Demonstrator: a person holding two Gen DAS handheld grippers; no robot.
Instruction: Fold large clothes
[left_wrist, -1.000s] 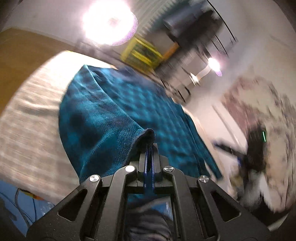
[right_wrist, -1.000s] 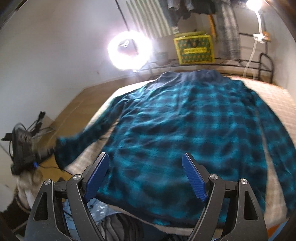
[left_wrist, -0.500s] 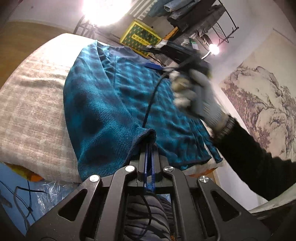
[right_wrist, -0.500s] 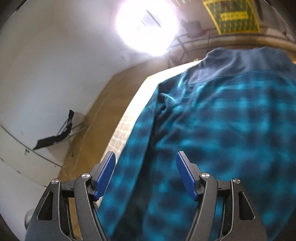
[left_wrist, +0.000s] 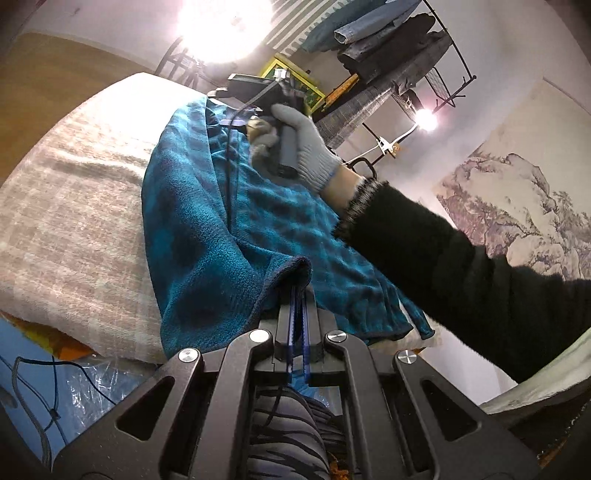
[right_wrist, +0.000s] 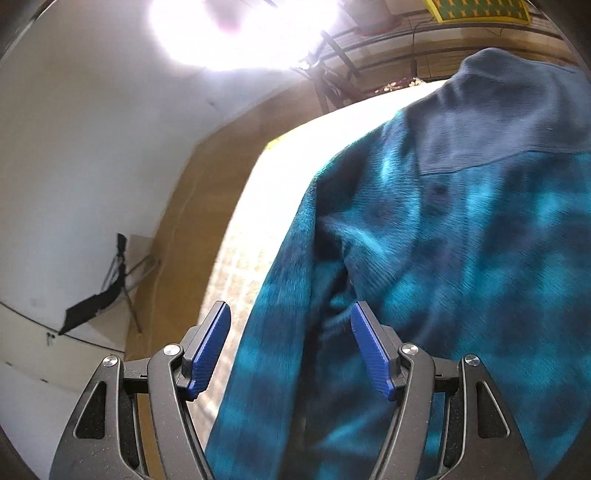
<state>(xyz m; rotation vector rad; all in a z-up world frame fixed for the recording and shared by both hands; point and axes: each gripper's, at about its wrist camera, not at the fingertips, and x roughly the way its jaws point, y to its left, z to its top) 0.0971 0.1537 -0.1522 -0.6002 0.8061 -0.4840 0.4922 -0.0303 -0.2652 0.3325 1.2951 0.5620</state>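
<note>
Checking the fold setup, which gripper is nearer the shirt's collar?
Right. The right gripper hovers open by the sleeve just below the collar; the left gripper pinches the far hem.

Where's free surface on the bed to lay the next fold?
Free: the beige plaid blanket on the shirt's sleeve side, running out to the bed edge. Crowded: the teal plaid shirt covers the middle, with the gloved hand over its collar end.
</note>
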